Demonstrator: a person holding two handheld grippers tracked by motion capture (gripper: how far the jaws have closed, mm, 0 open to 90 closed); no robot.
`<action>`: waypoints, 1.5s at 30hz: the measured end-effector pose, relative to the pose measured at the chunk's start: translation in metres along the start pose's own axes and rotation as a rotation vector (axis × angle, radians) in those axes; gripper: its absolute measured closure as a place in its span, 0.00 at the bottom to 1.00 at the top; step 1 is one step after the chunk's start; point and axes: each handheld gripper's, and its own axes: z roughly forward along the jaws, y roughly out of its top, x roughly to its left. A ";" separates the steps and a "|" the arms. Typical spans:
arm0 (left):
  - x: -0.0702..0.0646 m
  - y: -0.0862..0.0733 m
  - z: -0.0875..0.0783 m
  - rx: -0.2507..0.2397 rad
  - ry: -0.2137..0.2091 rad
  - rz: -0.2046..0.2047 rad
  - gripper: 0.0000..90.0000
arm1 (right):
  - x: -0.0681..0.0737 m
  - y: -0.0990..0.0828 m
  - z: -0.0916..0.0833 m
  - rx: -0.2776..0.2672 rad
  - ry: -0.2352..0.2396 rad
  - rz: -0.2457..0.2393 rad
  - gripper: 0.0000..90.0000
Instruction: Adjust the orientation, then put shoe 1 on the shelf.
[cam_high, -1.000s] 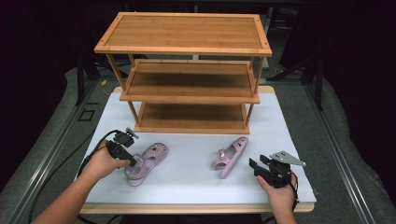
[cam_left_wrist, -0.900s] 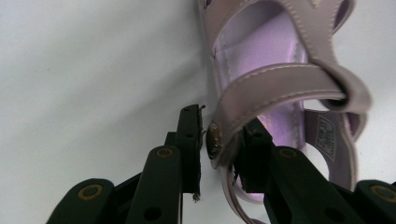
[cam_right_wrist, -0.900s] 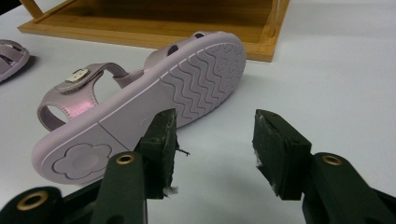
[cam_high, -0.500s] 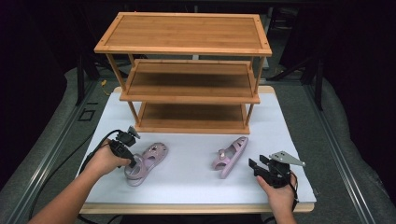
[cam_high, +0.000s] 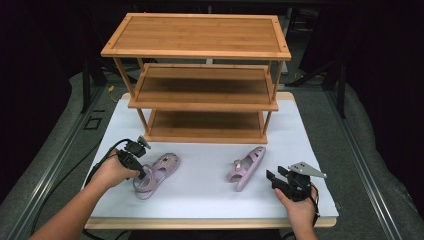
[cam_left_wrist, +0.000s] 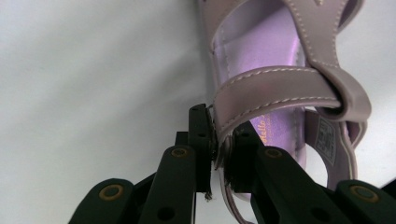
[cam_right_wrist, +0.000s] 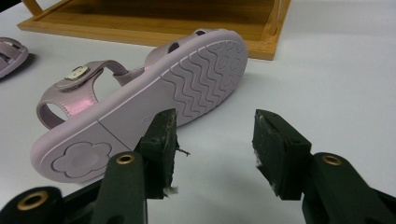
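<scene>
Two pale pink sandals lie on the white board (cam_high: 200, 200). The left sandal (cam_high: 159, 171) lies sole down, and my left gripper (cam_high: 144, 174) is at its heel end. In the left gripper view the jaws have just been closing and now pinch the sandal's heel strap (cam_left_wrist: 275, 91) between the pads, so my left gripper (cam_left_wrist: 219, 140) is shut on it. The right sandal (cam_high: 247, 167) lies on its side, its wavy sole (cam_right_wrist: 187, 84) facing my right gripper (cam_right_wrist: 215, 140). My right gripper (cam_high: 274, 177) stands open just to the right of that sandal, with nothing between its fingers.
A three-tier bamboo shelf rack (cam_high: 200, 105) stands at the back of the board, its bottom shelf (cam_right_wrist: 140, 18) just beyond the right sandal. Bare white board lies between the sandals and along the front edge. Black cables trail from the left gripper.
The left gripper's jaws have drawn together on the left sandal's heel strap. Both hands and both sandals stay where they were.
</scene>
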 end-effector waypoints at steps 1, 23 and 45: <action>0.000 0.000 0.000 0.000 0.000 0.000 0.91 | 0.000 0.000 0.000 0.000 0.000 0.000 0.55; 0.002 -0.007 -0.002 -0.101 -0.041 -0.009 0.92 | 0.000 -0.001 0.002 0.006 -0.004 -0.003 0.55; -0.008 -0.062 -0.049 -0.852 -0.139 -0.156 0.92 | -0.002 -0.002 0.003 0.002 0.001 0.017 0.55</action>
